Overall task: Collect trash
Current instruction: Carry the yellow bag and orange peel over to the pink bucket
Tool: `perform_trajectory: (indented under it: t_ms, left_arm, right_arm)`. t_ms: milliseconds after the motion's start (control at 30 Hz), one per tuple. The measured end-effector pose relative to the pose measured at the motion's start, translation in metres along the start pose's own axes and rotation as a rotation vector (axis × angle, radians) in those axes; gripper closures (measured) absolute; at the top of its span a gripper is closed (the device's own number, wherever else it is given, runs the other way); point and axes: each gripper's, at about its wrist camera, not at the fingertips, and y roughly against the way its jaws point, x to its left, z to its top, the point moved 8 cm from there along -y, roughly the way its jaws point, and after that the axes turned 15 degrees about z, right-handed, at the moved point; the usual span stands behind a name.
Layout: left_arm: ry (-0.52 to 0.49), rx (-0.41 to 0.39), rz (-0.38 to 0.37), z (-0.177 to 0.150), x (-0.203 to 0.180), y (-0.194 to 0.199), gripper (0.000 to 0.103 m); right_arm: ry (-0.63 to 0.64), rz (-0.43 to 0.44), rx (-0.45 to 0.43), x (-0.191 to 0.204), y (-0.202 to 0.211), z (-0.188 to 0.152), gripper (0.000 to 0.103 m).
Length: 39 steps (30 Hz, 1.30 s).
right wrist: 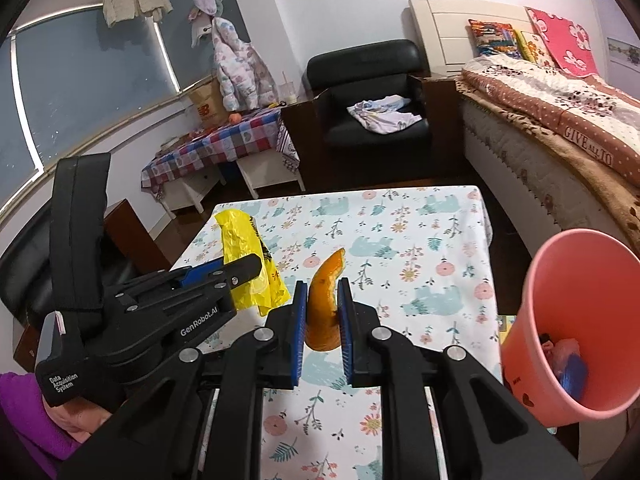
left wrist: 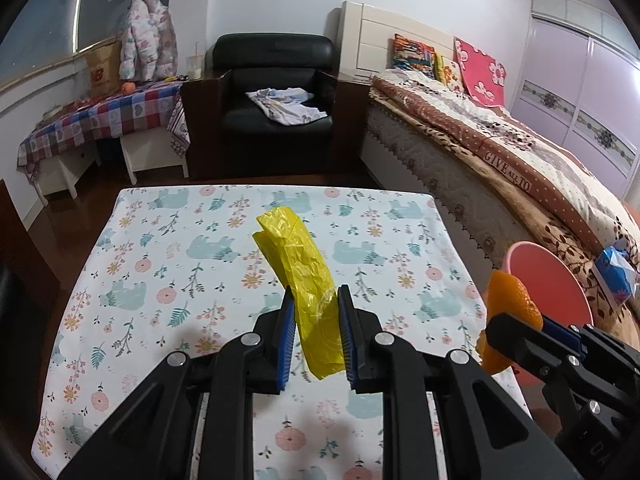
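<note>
Between the blue pads of your left hand-held gripper (left wrist: 316, 316) sits a crumpled yellow plastic bag (left wrist: 298, 264), pinched at its lower part, its free end rising ahead of the fingertips above the bench (left wrist: 160, 240) with the floral, bear-printed cloth. Your right hand-held gripper (right wrist: 322, 300) is closed on a curved strip of orange peel (right wrist: 324, 304), which stands up between its pads and tips forward past them.

To the right of your left hand-held gripper, the left wrist view catches the other tool from the side: the peel shows there as an orange lump at its tip, with the rim of a pink bin (left wrist: 560, 272) just behind it. That view does not let you see into the bin. The right wrist view does: the bin (right wrist: 560, 280) stands just right of your right hand-held gripper, beside the bench's edge, tilted with its mouth toward the camera, and blue and pale wrappers (right wrist: 568, 364) lie at its bottom.

Left of your right hand-held gripper, the same view shows the left tool side-on with the yellow bag hanging on both sides of its closed fingers, plus a purple sleeve (right wrist: 24, 412) at the lower corner, which the left wrist view lacks.

Beyond both tools you have a black armchair (left wrist: 276, 92) with cloth on its seat, and a bed (left wrist: 500, 148) to the right.
</note>
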Motion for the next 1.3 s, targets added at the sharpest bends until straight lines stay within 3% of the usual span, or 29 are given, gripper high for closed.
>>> perform_trajectory:
  t_ms: [767, 1300]
  left_arm:
    - [-0.106, -0.066, -0.073, 0.009, -0.068, 0.029, 0.083]
    - [-0.186, -0.110, -0.168, 0.015, -0.131, 0.046, 0.083]
  right_arm:
    - [-0.049, -0.098, -0.109, -0.035, 0.055, -0.002, 0.088]
    - [-0.133, -0.223, -0.208, -0.082, 0.096, -0.001, 0.088]
